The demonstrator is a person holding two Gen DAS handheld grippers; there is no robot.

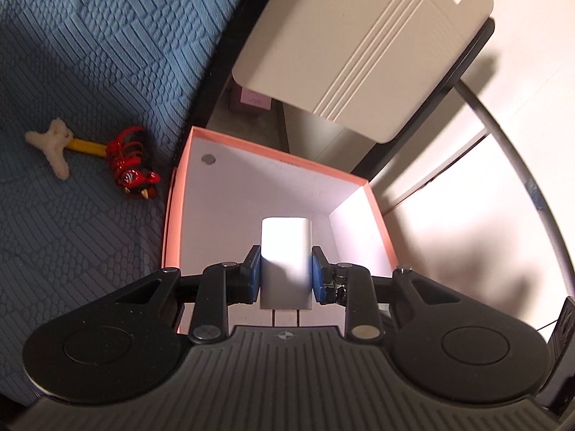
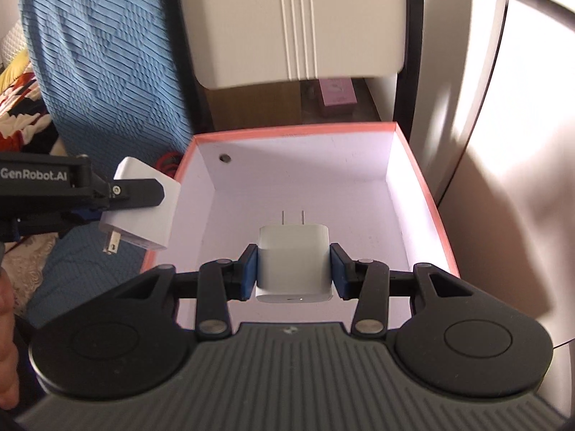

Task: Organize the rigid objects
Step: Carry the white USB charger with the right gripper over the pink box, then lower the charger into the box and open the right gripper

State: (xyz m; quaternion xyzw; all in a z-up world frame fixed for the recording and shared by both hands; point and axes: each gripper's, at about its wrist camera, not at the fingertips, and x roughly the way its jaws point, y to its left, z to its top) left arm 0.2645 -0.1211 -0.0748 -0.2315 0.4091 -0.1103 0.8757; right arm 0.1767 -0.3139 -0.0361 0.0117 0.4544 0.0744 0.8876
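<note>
Blue pads of the right gripper (image 2: 293, 273) pinch a white charger (image 2: 293, 267) by its two flat sides, jaws partly closed on it, prongs pointing away from the camera, body hanging over the open pink box (image 2: 424, 194). Left gripper (image 1: 285, 274) same story: jaws narrowed onto a second white charger (image 1: 285, 258), pads pressed on both sides; the right wrist view shows that one at the box's left rim with its prongs sticking out toward the lower left. Box interior looks bare apart from a small round dot on the back wall, so both adapters appear to be the first items going in. Box sits against the blue quilted bed cover (image 1: 72, 54), with a pale chair (image 1: 359, 43) behind it. Red charm with a yellow strap and white fluffy piece (image 1: 133, 165) lies on the cover, left of the box, not touched. Step in hand, as I read it: lower both chargers into the box. To do it well: bring the left one further inward past the pink rim first, since it looks closest to the edge; keep the two grippers apart so the chargers don't knock; go low before letting go so nothing bounces or tips; lay them side by side, prongs the same way, leaving floor space for the charm.
</note>
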